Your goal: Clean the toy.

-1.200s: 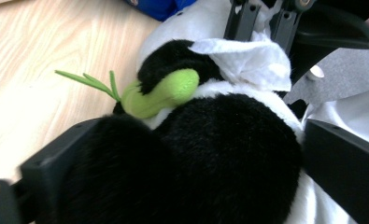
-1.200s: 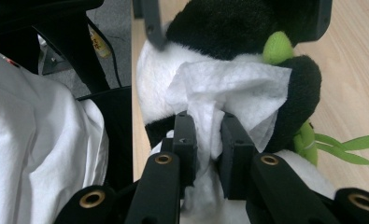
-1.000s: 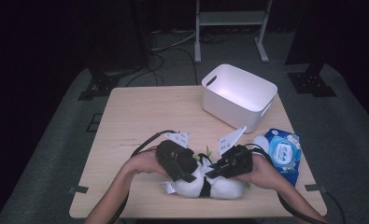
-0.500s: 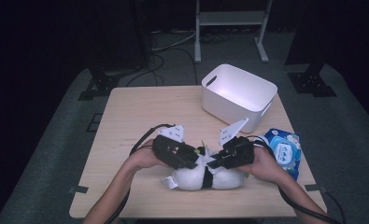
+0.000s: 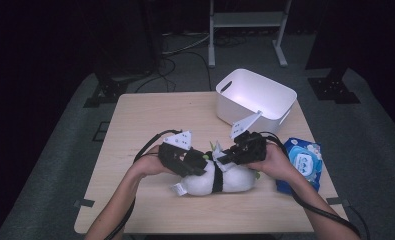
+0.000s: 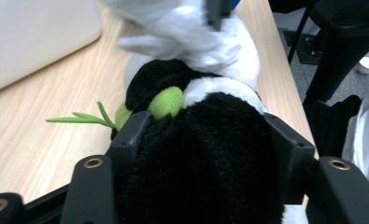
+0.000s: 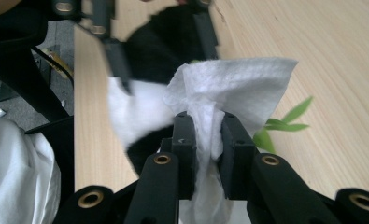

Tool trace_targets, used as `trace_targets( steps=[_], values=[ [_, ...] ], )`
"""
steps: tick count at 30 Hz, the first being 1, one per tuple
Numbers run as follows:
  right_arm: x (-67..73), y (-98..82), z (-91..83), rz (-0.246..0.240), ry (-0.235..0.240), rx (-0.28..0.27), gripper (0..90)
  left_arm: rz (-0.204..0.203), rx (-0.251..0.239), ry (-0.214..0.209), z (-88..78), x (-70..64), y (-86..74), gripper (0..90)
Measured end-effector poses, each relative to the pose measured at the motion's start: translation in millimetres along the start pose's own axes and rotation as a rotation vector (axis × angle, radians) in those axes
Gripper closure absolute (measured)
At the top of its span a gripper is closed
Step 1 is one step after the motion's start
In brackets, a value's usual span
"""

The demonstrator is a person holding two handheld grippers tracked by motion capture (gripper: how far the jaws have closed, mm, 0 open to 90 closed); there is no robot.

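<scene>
A black-and-white panda plush (image 5: pixel 235 181) lies on its side near the table's front edge, with a green bamboo sprig (image 6: pixel 79 119) at its paw. My left gripper (image 5: pixel 202 162) has just been closing, and its jaws (image 6: pixel 208 128) now press on a black part of the plush (image 6: pixel 210 154) from both sides. My right gripper (image 5: pixel 222 157) is shut on a crumpled white wipe (image 7: pixel 233 84) and holds it just above the plush (image 7: pixel 140 121). The wipe (image 6: pixel 182 37) hangs over the plush's white fur in the left gripper view.
A white plastic bin (image 5: pixel 257 97) stands at the table's back right. A blue pack of wipes (image 5: pixel 302 165) lies at the right edge, beside my right hand. The wooden table (image 5: pixel 150 120) has free room at the left and back. Dark stands and cables surround the table.
The left gripper's jaws have closed on the plush's black part. The right gripper with the wipe has moved up and away from the front edge, over the plush.
</scene>
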State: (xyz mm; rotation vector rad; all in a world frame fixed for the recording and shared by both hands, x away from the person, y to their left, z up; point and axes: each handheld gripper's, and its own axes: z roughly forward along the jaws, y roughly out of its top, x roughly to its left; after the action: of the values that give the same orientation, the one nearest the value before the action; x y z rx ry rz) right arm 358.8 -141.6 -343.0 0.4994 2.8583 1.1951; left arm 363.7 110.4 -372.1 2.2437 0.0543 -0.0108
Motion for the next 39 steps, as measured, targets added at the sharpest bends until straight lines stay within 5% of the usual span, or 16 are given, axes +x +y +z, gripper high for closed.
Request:
trace_targets(
  steps=[9, 15, 21, 26, 34, 39],
  values=[
    [5.5, -9.5, 11.6, 0.007, 0.043, 0.049, 77.7, -0.074, -0.003, -0.025, -0.4, -6.5, -4.9, 24.9],
    [16.4, -18.2, 12.7, -0.011, 0.050, 0.046, 77.9, -0.120, -0.044, -0.053, -8.4, -6.1, -7.1, 23.6],
    [27.1, -24.1, 14.7, -0.029, 0.083, 0.058, 78.1, -0.139, -0.019, -0.018, -8.9, -8.6, -6.6, 19.2],
    [40.5, -24.1, 15.9, -0.064, 0.086, 0.098, 78.0, -0.161, -0.010, -0.073, 1.5, -11.8, -14.3, 18.1],
    [43.8, -12.1, 8.5, -0.085, 0.113, 0.037, 78.0, -0.137, -0.012, -0.138, 11.2, -20.9, -22.1, 18.7],
    [41.6, -10.0, 11.3, -0.079, 0.109, 0.052, 78.0, -0.122, -0.003, -0.122, 12.5, -26.5, -23.0, 18.6]
  ],
)
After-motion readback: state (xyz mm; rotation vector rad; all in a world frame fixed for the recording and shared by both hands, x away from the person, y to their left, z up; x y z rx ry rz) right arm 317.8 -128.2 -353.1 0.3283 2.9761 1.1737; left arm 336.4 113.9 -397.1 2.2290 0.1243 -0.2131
